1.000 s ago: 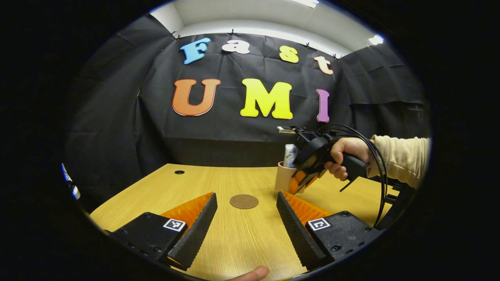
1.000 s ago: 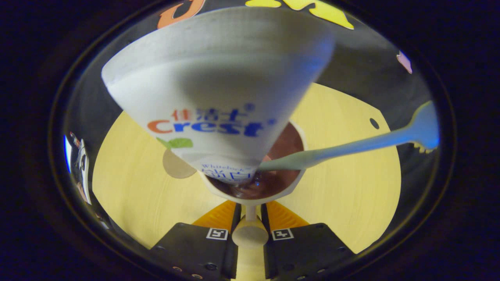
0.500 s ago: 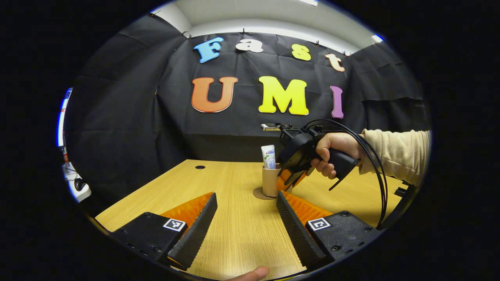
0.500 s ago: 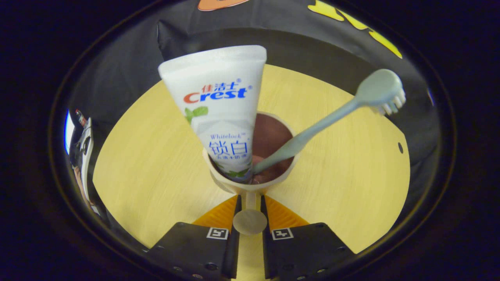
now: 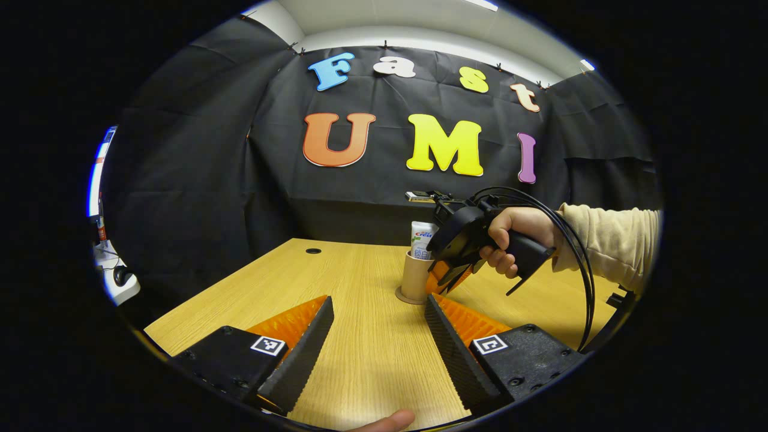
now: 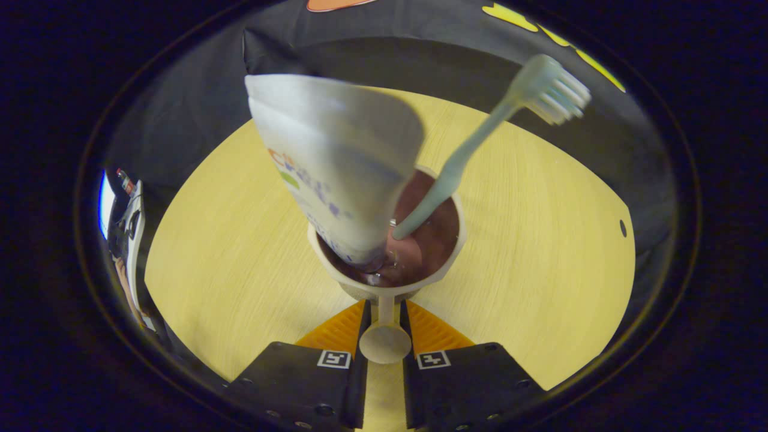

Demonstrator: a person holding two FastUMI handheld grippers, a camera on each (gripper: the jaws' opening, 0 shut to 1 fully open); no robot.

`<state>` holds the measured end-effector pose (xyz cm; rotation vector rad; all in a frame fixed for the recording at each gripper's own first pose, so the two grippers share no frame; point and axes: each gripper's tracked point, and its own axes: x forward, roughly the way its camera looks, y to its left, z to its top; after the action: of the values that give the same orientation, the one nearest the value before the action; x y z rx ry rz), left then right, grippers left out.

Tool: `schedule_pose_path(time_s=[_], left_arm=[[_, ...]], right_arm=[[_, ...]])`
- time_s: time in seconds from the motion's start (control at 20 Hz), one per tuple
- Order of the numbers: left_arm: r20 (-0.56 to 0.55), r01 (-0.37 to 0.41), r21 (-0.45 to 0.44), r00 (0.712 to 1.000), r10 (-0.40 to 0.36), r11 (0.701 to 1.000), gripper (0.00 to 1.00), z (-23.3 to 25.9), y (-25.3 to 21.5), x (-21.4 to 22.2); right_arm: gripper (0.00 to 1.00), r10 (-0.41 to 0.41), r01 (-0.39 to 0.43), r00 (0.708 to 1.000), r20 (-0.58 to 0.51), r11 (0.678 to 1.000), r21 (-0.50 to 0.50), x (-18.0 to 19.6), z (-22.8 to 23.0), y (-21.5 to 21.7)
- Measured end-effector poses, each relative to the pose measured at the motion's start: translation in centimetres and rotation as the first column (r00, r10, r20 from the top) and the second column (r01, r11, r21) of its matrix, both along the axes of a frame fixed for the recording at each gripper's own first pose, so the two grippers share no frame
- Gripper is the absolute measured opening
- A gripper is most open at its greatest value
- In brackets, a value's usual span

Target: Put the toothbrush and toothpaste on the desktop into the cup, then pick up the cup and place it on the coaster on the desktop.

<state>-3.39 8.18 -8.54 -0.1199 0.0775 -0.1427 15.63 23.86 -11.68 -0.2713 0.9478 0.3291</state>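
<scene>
We count one cup (image 6: 384,264), one toothpaste tube (image 6: 336,168), one toothbrush (image 6: 480,138) inside | cup on coaster (image 5: 405,297) | right gripper (image 6: 384,327) clamps its handle | left gripper (image 5: 378,336) wide open, holding nothing

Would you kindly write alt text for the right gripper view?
The right gripper has its jaws shut on the handle of a cup standing on a wooden table. A toothpaste tube and a toothbrush stick up out of it.
</scene>
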Motion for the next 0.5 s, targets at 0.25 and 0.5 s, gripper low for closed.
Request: schedule_pose_path(time_s=[0.25,0.5], left_arm=[[0.000,0.003,0.020,1.000,-0.003,1.000,0.98,0.6,-1.4,0.4],[0.002,-0.019,0.030,1.000,0.018,0.999,0.98,1.3,-2.8,0.8]], right_arm=[[0.63,0.052,-0.055,0.994,0.092,0.998,0.026,-0.3,0.7,-2.3],[0.92,-0.039,-0.011,0.970,0.241,0.979,0.203,-2.8,4.4,-5.6]])
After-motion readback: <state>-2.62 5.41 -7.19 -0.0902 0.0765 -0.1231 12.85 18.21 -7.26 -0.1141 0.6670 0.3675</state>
